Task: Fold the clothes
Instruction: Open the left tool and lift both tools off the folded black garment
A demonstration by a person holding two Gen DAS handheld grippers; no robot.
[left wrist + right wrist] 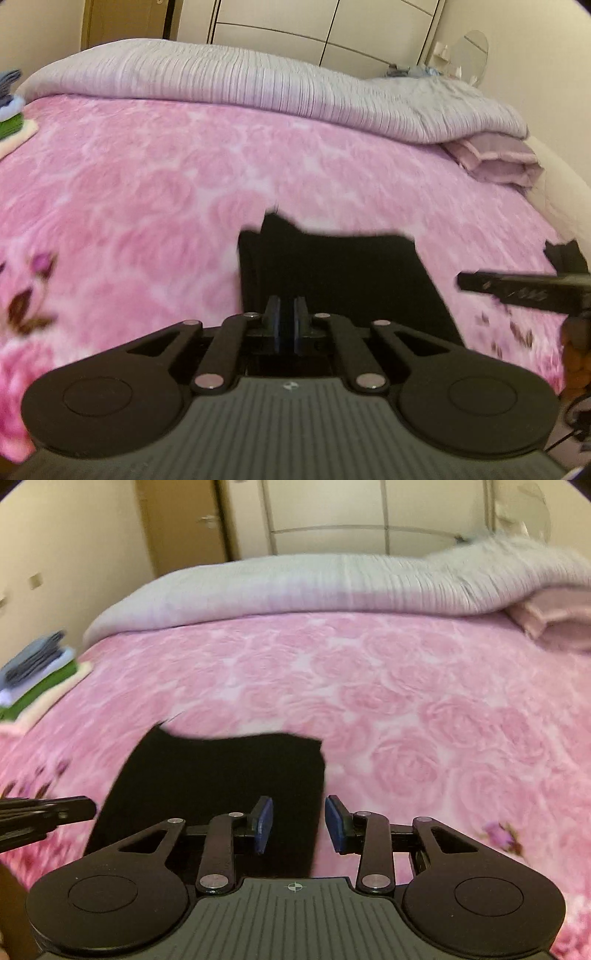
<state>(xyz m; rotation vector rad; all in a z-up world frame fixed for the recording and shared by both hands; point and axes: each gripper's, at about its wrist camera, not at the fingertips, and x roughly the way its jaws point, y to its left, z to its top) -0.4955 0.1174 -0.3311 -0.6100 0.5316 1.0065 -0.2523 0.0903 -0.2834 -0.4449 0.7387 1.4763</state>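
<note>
A black garment (343, 273) lies folded flat on the pink rose-patterned blanket (155, 177) of the bed, near its front edge and well apart from the rolled grey duvet (258, 81) at the far side. The left gripper (287, 325) is over the garment's near edge with its jaws drawn close together, only a thin gap between the pads, though whether any cloth is pinched there cannot be told. The right gripper (299, 823) hovers at the garment's right edge with its jaws spread wide and holding nothing, while a stack of folded clothes (40, 672) sits at the bed's left edge.
</note>
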